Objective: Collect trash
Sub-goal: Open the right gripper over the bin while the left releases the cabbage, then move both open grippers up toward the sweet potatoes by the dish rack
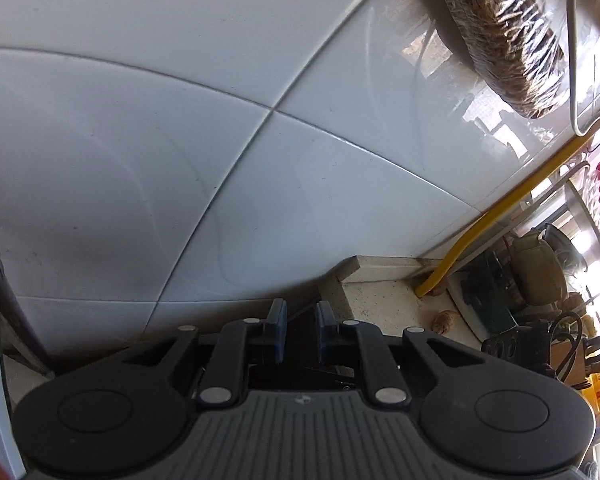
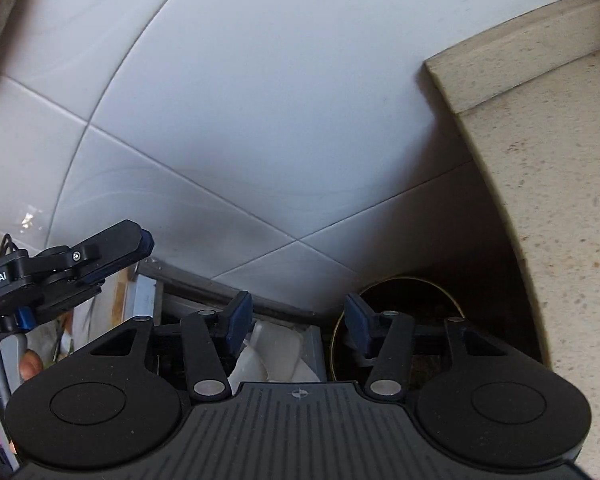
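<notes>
White crumpled trash [image 2: 278, 354] just under right gripper [image 2: 298, 322], jaws wide, empty, seen only there, left gripper [image 1: 300, 330] narrowly parted, empty, facing tiled wall [image 1: 180, 120], round dark bin [image 2: 400, 304] half hidden.

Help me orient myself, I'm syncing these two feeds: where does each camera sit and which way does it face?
Left wrist: behind the left claw, a narrow gap between its pads, facing the white tiled wall and counter edge.
Right wrist: behind the right claw, open, facing the same wall above a round dark bin; the left claw and fingers show at left.
Shared: tiled wall, speckled counter.
</notes>
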Tool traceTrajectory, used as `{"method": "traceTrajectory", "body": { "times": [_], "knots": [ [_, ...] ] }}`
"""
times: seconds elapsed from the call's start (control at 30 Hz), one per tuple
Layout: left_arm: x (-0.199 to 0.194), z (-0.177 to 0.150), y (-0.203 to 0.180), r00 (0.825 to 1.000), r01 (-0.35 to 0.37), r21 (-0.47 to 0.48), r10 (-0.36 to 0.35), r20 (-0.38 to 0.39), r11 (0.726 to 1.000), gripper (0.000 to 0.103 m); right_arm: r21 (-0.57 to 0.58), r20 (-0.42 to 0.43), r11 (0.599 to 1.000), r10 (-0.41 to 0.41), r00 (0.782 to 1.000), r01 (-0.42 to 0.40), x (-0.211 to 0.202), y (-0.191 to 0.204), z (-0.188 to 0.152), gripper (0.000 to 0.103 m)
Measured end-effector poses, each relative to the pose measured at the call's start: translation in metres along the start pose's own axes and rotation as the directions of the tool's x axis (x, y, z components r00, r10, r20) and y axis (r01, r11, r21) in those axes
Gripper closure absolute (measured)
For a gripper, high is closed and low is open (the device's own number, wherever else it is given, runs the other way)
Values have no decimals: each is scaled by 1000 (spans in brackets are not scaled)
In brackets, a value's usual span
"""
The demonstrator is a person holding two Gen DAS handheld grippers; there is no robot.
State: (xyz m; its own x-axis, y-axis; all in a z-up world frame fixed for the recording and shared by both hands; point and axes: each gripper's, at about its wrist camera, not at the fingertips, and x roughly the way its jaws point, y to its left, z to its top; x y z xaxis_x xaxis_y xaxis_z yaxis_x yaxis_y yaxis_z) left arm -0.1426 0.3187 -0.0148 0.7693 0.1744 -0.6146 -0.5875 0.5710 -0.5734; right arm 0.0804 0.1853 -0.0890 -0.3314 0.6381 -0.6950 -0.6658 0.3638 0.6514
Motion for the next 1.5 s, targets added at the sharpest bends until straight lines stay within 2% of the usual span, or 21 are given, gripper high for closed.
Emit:
{"method": "traceTrajectory", "body": {
  "times": [0.23, 0.4, 0.57, 0.67, 0.73, 0.9, 1.03, 1.13, 1.3, 1.5],
  "knots": [
    [21, -2, -32, 997, 51, 105, -44, -66, 993, 90, 51, 77, 999, -22, 997, 18, -39, -5, -15, 41],
    [37, -6, -72, 985, 138, 206, -112, -133, 969, 88, 105, 175, 992, -84, 981, 66, -91, -25, -33, 36],
    [59, -12, -122, 961, 241, 314, -181, -208, 918, 83, 201, 285, 971, -182, 941, 127, -144, -47, -59, 35],
    [74, -18, -155, 947, 290, 389, -201, -252, 875, 81, 266, 333, 952, -240, 912, 153, -174, -61, -75, 34],
    [86, -22, -176, 939, 316, 434, -211, -273, 843, 77, 307, 362, 937, -277, 890, 167, -197, -72, -86, 33],
    [119, -36, -215, 922, 359, 526, -207, -326, 771, 74, 385, 403, 903, -351, 845, 191, -228, -87, -103, 33],
    [151, -43, -231, 916, 371, 549, -196, -351, 749, 74, 435, 410, 872, -414, 812, 225, -246, -97, -112, 33],
    [176, -43, -242, 904, 392, 558, -196, -379, 731, 74, 472, 412, 847, -459, 787, 247, -258, -107, -116, 31],
    [218, -38, -272, 915, 379, 637, -172, -364, 672, 74, 515, 408, 815, -506, 760, 265, -268, -120, -115, 30],
    [272, -36, -282, 896, 394, 619, -134, -423, 679, 74, 545, 399, 797, -520, 755, 261, -267, -144, -101, 30]
  ]
}}
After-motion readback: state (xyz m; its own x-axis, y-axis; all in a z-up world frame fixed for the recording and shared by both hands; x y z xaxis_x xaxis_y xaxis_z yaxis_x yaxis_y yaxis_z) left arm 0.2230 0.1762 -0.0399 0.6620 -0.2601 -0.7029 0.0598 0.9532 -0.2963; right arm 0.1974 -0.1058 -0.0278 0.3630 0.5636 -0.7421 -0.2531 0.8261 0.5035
